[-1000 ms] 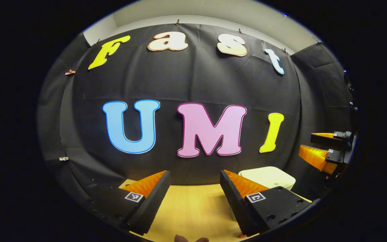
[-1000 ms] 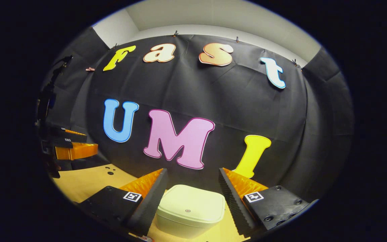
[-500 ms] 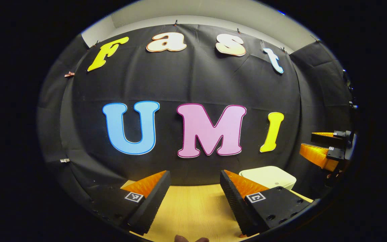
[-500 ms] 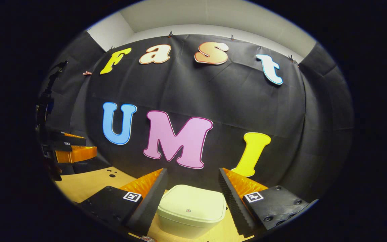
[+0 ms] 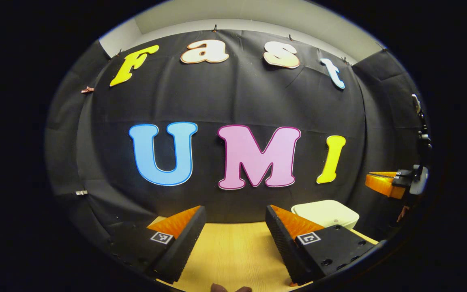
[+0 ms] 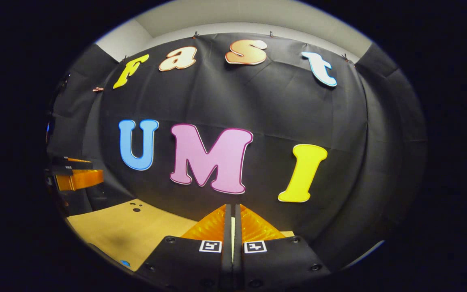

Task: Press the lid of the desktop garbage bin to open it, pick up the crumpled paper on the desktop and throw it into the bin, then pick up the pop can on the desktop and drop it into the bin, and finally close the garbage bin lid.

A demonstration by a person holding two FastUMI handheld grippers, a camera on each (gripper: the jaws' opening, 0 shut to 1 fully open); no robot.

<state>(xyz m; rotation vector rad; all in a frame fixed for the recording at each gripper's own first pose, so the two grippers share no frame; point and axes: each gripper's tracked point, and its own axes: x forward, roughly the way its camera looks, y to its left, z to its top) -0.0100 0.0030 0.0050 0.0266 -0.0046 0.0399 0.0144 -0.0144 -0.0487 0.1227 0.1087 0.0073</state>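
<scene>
Since half a second ago the right gripper point(image 6: 232, 211) has brought its two fingers together until only a thin slit stays between them, with nothing pinched there; before, they stood wide apart with the garbage bin framed between them. In the right gripper view the fingers now cover that spot, and a pale sliver in the slit may be the bin, though it is too narrow to be sure. The left gripper point(image 5: 235, 213) has barely shifted: its fingers are spread wide over the bare wooden desktop point(image 5: 233, 251), holding nothing. In the left gripper view the garbage bin point(image 5: 325, 213) stands on the desktop at the right, just behind the left gripper's right finger. It is a cream, rounded-square box with its lid down and a small dot near the lid's front edge. The right gripper hangs well above and to the right of the bin.
</scene>
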